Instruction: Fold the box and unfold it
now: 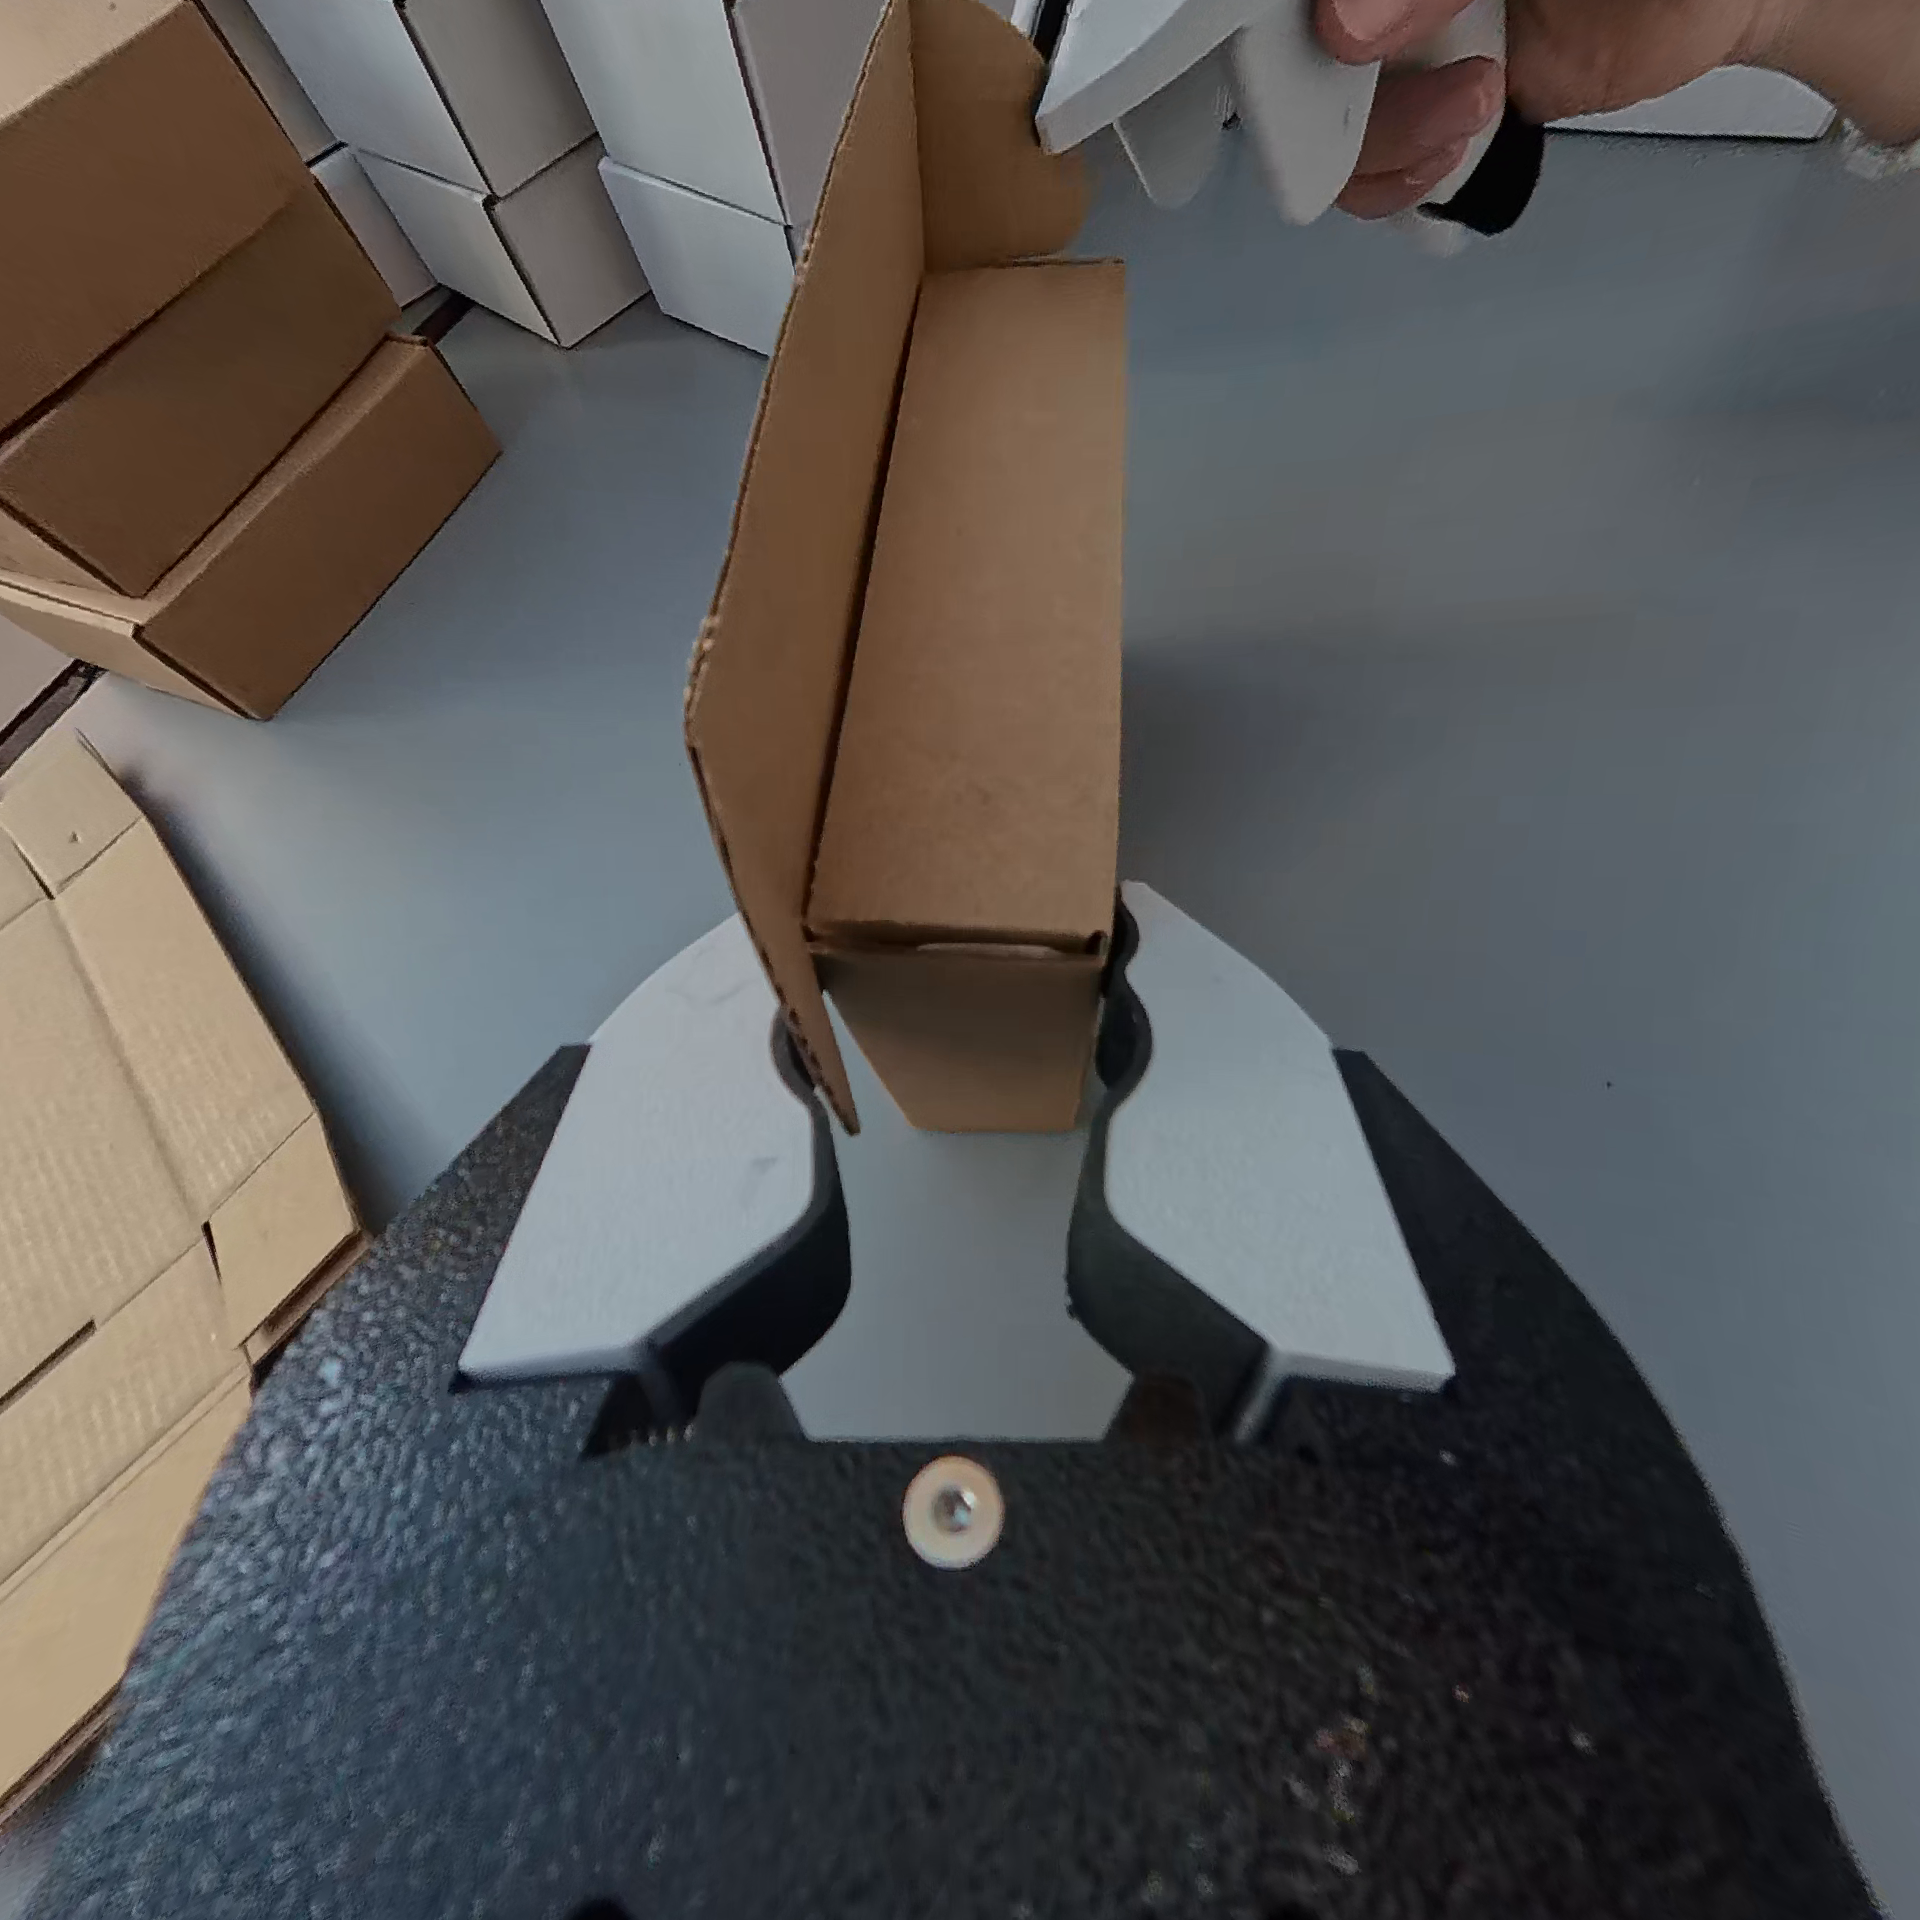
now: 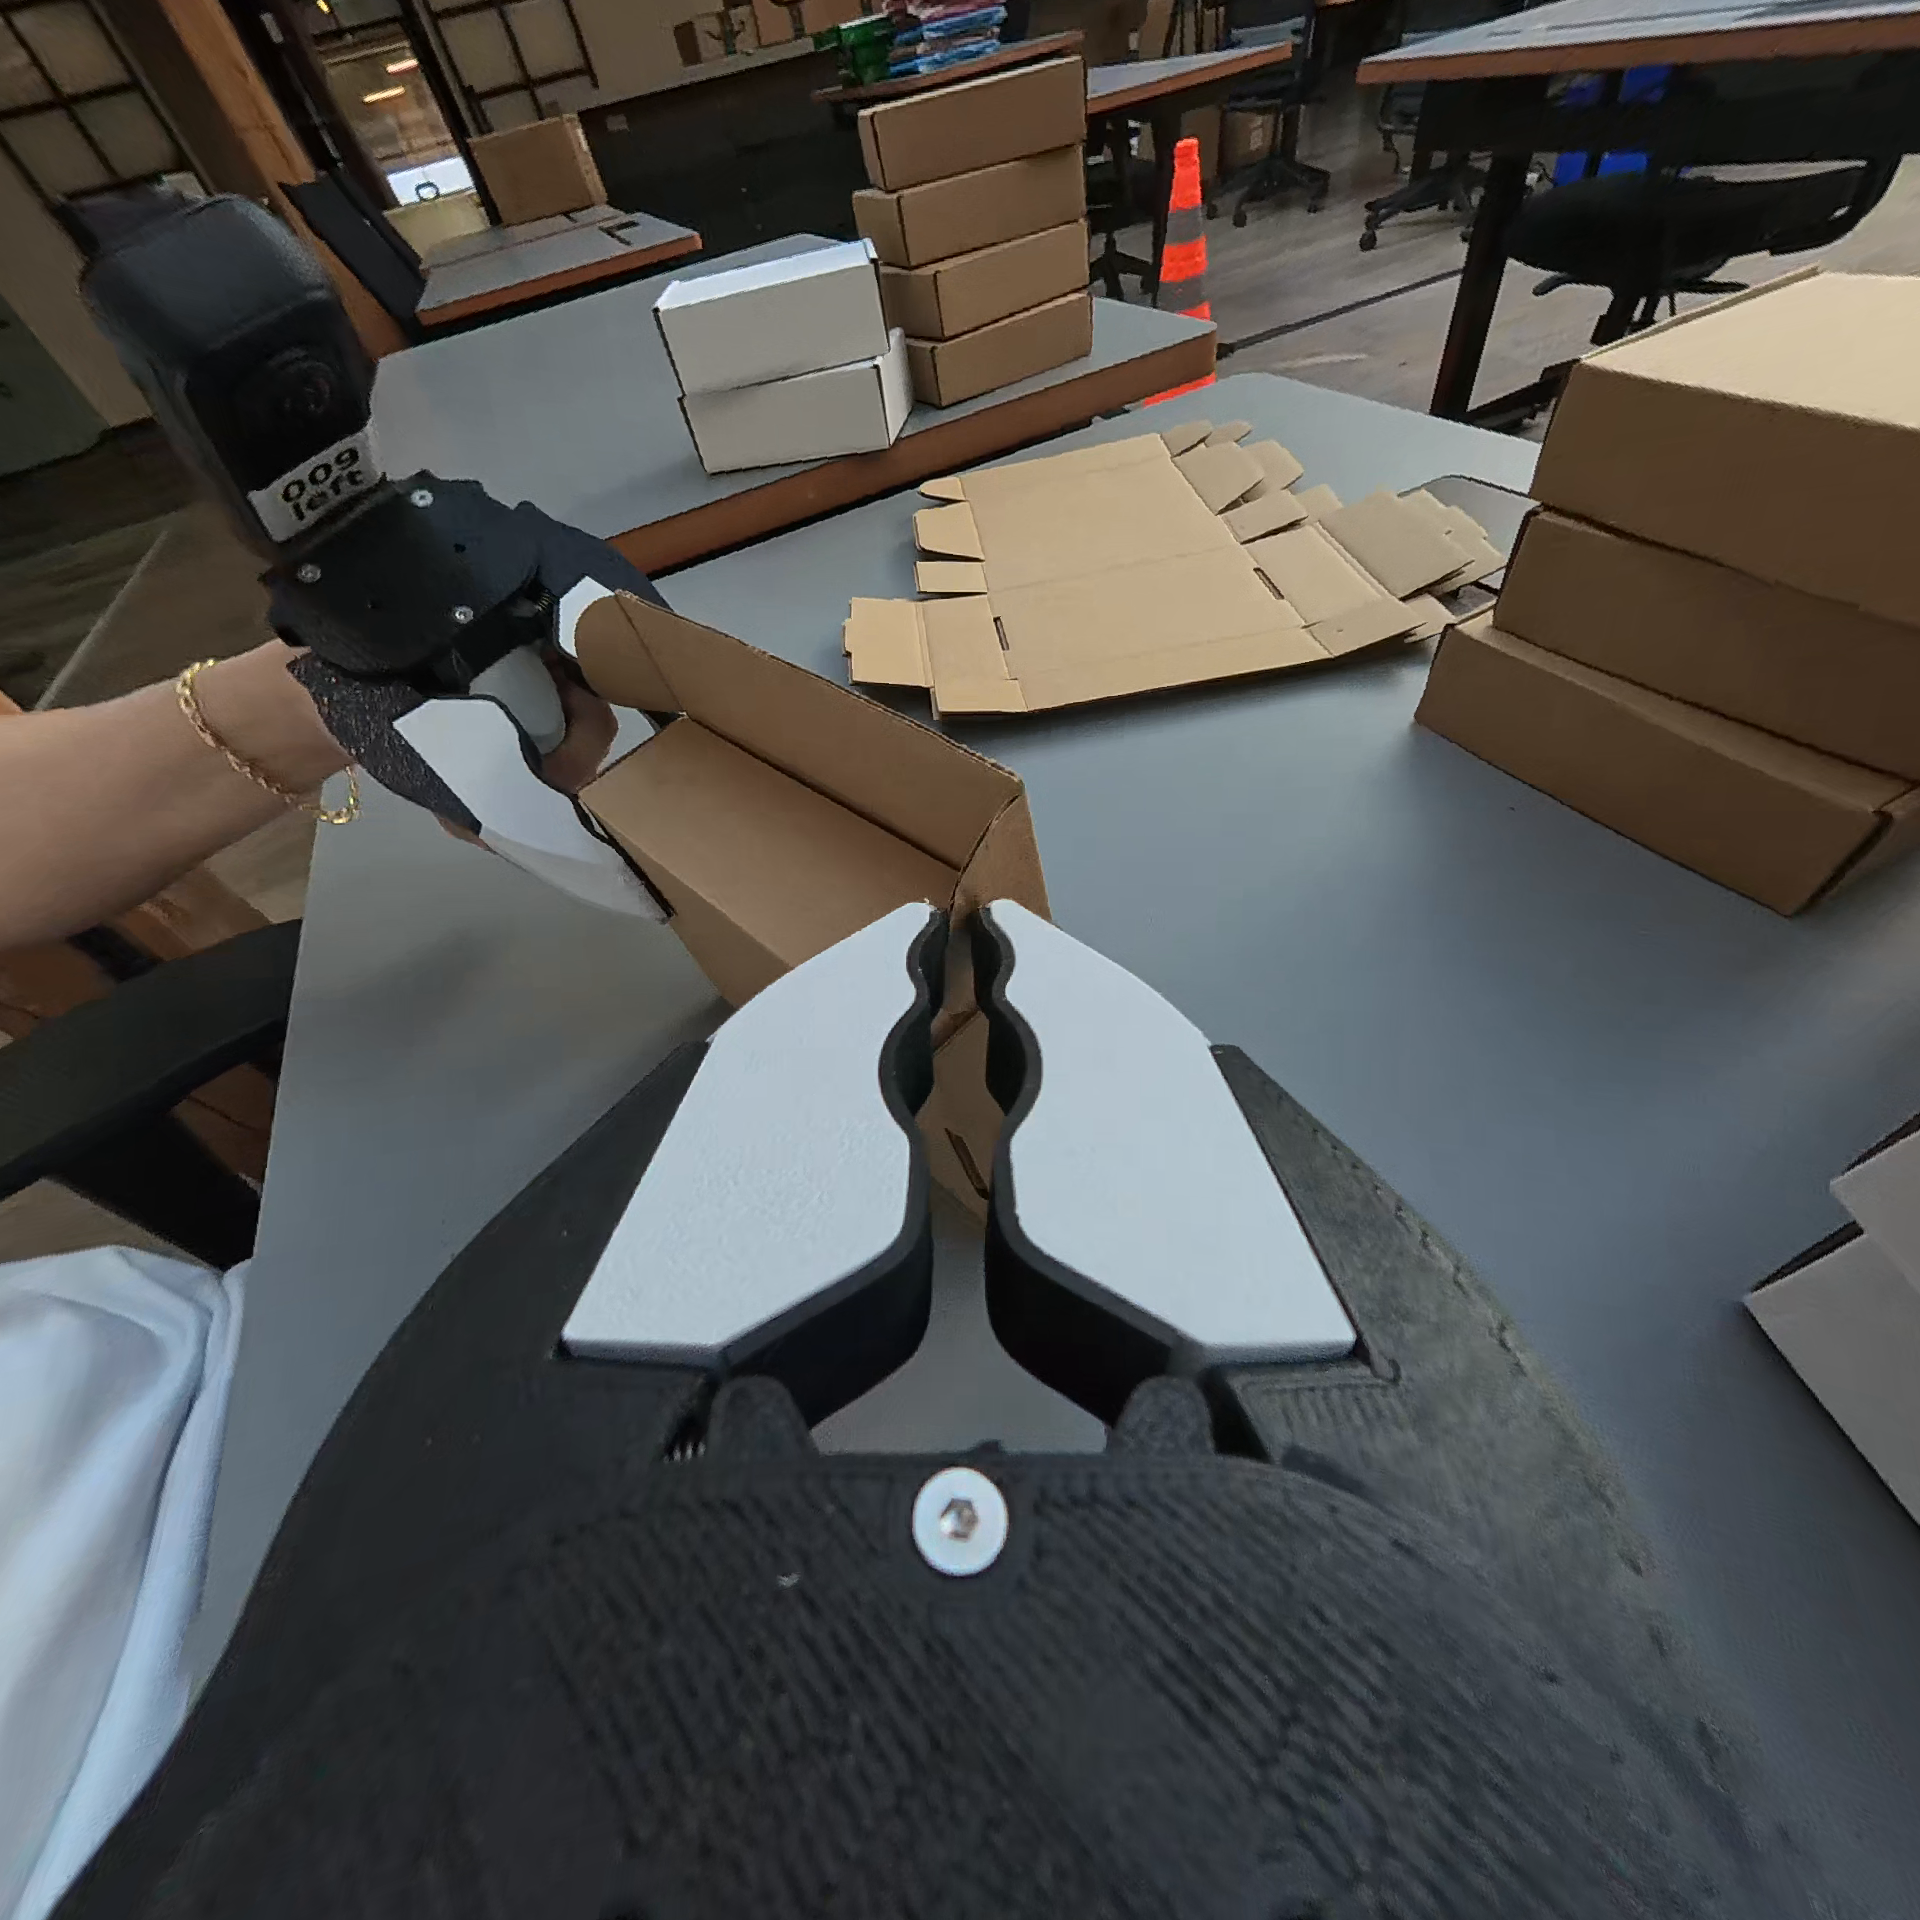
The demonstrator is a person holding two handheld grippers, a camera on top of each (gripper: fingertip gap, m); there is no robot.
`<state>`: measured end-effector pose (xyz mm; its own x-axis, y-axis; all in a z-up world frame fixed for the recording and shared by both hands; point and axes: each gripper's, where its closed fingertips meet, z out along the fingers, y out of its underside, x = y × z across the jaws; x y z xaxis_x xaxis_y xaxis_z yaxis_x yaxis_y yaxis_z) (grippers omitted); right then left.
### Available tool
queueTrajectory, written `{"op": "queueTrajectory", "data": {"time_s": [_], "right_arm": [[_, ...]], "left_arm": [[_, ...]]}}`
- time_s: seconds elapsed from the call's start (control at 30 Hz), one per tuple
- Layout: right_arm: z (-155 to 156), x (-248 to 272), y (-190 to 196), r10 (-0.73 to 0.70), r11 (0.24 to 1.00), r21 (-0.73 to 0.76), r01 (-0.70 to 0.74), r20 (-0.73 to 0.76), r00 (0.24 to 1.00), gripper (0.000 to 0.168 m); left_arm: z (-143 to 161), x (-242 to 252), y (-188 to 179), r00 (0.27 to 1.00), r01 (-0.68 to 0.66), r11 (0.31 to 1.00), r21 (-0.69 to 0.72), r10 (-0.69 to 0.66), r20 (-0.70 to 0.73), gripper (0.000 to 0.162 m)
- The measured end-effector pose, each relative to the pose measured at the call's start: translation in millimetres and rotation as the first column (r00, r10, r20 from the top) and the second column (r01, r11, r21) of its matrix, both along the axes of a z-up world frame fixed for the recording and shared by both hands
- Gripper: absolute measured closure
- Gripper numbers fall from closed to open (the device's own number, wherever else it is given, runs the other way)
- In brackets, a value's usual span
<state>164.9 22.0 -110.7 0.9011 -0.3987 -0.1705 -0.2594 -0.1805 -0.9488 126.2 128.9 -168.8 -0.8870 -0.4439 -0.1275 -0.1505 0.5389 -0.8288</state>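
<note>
A brown cardboard box (image 1: 987, 623) is held off the grey table (image 2: 1351, 1039) between the two grippers. Its lid (image 1: 821, 468) stands open along one long side. My left gripper (image 1: 940, 935) is shut on the box's near end, one finger on each side. In the right wrist view the left gripper (image 2: 623, 753) grips the far end of the box (image 2: 769, 831). My right gripper (image 2: 961, 920) is shut on a cardboard flap at the box's other end. In the left wrist view the right gripper (image 1: 1060, 114) pinches the lid's rounded ear.
Flat box blanks (image 2: 1143, 582) lie mid-table. A stack of larger brown boxes (image 2: 1714, 582) stands at the right. White boxes (image 2: 779, 353) and a brown stack (image 2: 977, 229) stand at the back. More boxes (image 1: 208, 416) and flat cardboard (image 1: 104, 1143) lie to the left.
</note>
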Motion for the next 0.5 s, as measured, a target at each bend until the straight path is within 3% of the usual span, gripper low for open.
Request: {"op": "queueTrajectory", "data": {"time_s": [0.1, 0.37, 0.5], "right_arm": [[0.6, 4.3, 1.4, -0.043, 0.998, 0.032, 0.045, -0.052, 0.998, 0.164], [-9.1, 11.0, 1.1, -0.093, 0.990, -0.095, 0.102, 0.088, 0.992, 0.165], [-9.2, 14.1, 4.4, -0.130, 0.984, -0.109, 0.141, 0.103, 0.986, 0.166]], "left_arm": [[-0.3, 2.3, -0.2, 1.000, -0.022, 1.000, 0.012, 0.022, -0.001, 0.112], [-0.6, 5.1, 0.9, 0.999, -0.051, 0.998, -0.022, 0.050, -0.020, 0.112], [-1.4, 6.5, 5.7, 0.997, -0.071, 0.997, -0.002, 0.071, 0.043, 0.106]]}}
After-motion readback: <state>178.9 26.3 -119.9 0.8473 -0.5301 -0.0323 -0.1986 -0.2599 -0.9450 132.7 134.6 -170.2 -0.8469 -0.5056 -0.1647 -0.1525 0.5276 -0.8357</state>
